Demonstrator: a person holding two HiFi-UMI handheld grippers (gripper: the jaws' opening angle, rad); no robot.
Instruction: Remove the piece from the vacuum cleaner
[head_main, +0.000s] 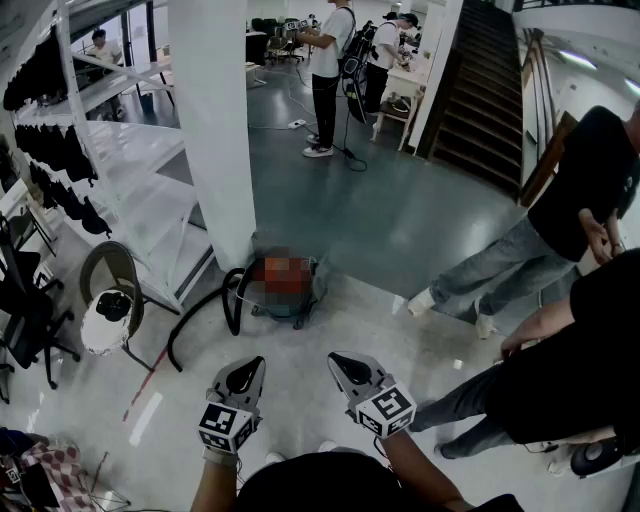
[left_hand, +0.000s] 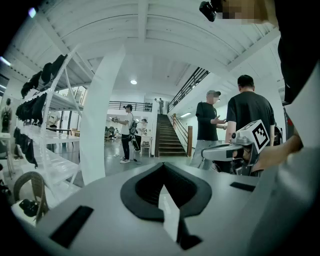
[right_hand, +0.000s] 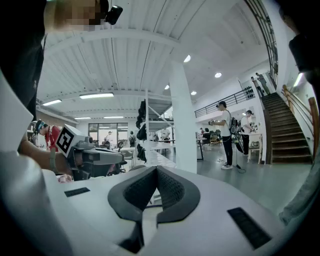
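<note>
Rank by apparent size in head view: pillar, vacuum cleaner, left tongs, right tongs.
1. white pillar, largest by far.
2. vacuum cleaner, counting its hose; body alone looks about tongs-sized.
3. left tongs and right tongs: alike, unranked; nearness to camera inflates them.

vacuum cleaner (head_main: 295, 312): stood on the floor at the white pillar's foot, ahead of me; its black hose (head_main: 190, 322) curled out leftward.

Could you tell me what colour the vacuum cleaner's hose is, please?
Black; the head view shows the hose best.
</note>
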